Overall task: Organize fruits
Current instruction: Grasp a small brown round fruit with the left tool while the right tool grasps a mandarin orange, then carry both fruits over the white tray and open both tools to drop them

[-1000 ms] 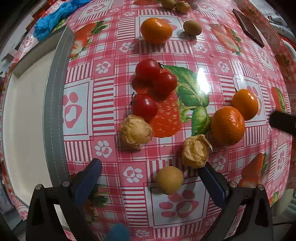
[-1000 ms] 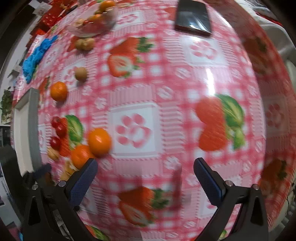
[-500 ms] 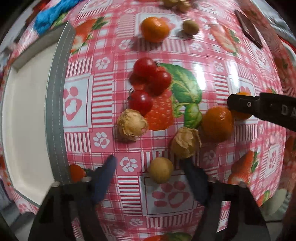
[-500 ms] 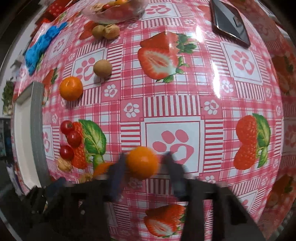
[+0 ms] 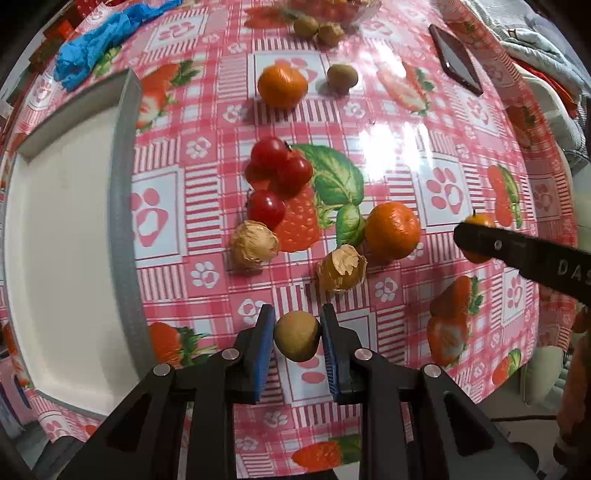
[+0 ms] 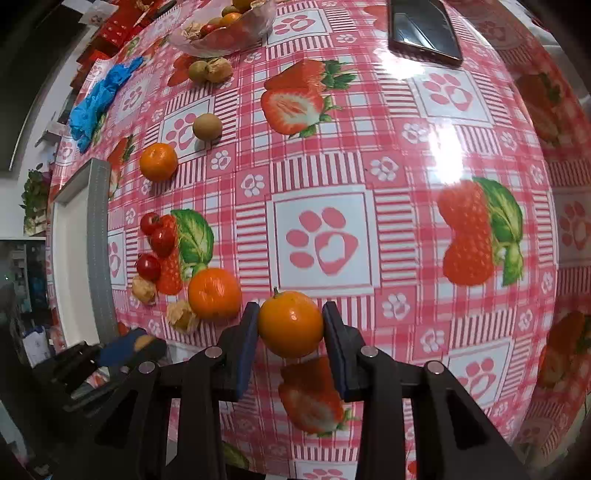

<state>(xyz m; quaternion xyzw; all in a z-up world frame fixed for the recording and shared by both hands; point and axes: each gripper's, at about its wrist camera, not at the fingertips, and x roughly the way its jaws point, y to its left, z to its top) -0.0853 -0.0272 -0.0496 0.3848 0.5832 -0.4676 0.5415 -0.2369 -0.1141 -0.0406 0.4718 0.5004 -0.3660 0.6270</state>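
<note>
My left gripper point(image 5: 297, 334) is shut on a small tan round fruit point(image 5: 297, 340), held just above the tablecloth. My right gripper point(image 6: 290, 325) is shut on a smooth orange fruit point(image 6: 290, 324), its blue pads pressed on both sides. On the cloth lie three cherry tomatoes point(image 5: 275, 177), two husked physalis point(image 5: 254, 245) point(image 5: 341, 267), a tangerine point(image 5: 392, 229) and, farther back, another tangerine point(image 5: 282, 85) and a brown fruit point(image 5: 342, 76). In the left wrist view the right gripper's finger point(image 5: 517, 251) crosses at the right, hiding part of its orange fruit point(image 5: 478, 220).
A white tray with a grey rim point(image 5: 123, 221) lies at the left. A glass bowl of fruit point(image 6: 229, 31) stands at the back, two more fruits point(image 6: 210, 70) in front of it. A blue crumpled glove point(image 5: 92, 48) lies back left, a phone point(image 6: 423, 31) back right.
Both grippers went from wide open to shut. The left one took the tan fruit and rose with it; the right one moved onto the smooth orange fruit and took hold of it.
</note>
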